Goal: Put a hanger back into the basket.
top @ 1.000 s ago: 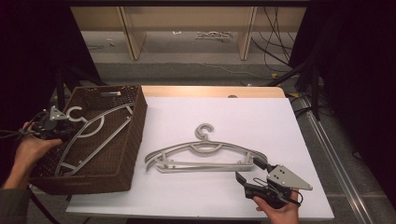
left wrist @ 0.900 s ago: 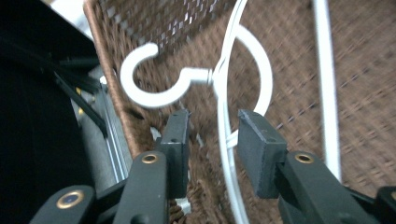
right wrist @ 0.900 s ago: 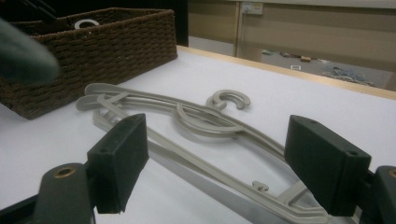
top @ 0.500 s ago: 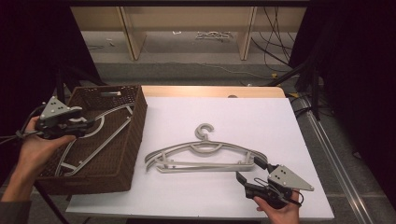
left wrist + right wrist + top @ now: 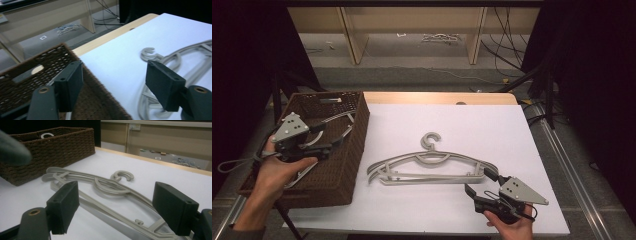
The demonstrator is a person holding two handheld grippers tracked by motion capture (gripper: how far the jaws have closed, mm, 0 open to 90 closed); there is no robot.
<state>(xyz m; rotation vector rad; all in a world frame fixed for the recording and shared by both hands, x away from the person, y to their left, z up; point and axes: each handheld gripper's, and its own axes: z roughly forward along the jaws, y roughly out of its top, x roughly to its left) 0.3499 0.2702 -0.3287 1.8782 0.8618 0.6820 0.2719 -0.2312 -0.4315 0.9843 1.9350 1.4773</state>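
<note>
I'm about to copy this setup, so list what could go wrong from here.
1. The hangers on the table lie stacked and overlapping, so the open right claw may drag several at once.
2. The hanger in the basket leans on its wall; another dropped in might snag it.

Grey plastic hangers stacked flat on white table, hooks pointing away

The left tool and its hand cover much of the hanger in the basket, the right gripper view's bottom edge cuts the table's hangers, and a blurred dark shape blocks its upper left.
</note>
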